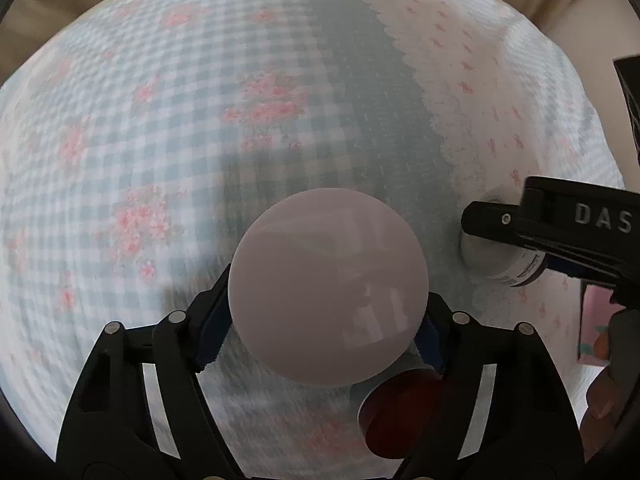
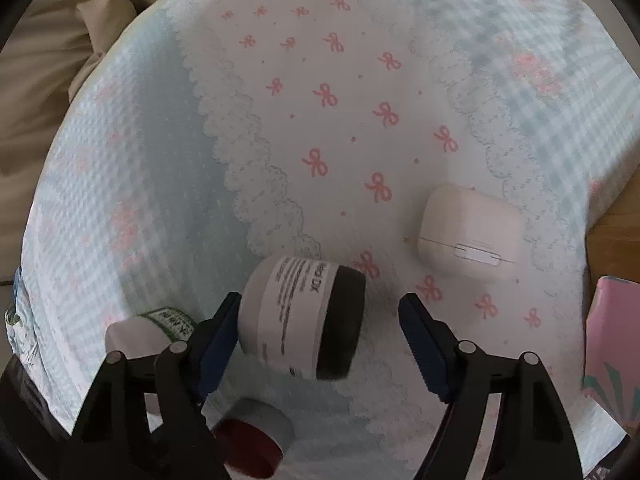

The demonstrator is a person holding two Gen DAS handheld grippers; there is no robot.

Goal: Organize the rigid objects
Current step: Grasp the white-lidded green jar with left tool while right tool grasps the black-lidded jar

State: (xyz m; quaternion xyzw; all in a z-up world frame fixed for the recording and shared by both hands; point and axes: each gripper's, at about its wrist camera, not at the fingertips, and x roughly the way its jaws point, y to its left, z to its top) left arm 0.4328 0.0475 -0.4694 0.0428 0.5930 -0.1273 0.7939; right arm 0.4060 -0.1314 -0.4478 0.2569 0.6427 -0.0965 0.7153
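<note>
left wrist view, starting leftmost: the left gripper (image 1: pixel 320 316) has its blue pads against both sides of a smooth pale sphere (image 1: pixel 328 284) above the checked cloth (image 1: pixel 120 120); glossy and hard, it looks slippery, so hold it at its widest. further right, the right gripper (image 2: pixel 320 332) stands parted around a tipped white jar (image 2: pixel 302 318), only its left pad touching; rigid, probably light, best taken across the body.

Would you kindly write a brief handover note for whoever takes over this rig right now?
Left tongs: pads appear to press both sides of the white bottle.
Right tongs: open around the black-lidded jar lying on its side; one pad touches its base, the other is clear.
Loose on the cloth: red-lidded jar, white earbud case.
Done: nothing visibly sorted. Left: grip the jar, place everything.
</note>
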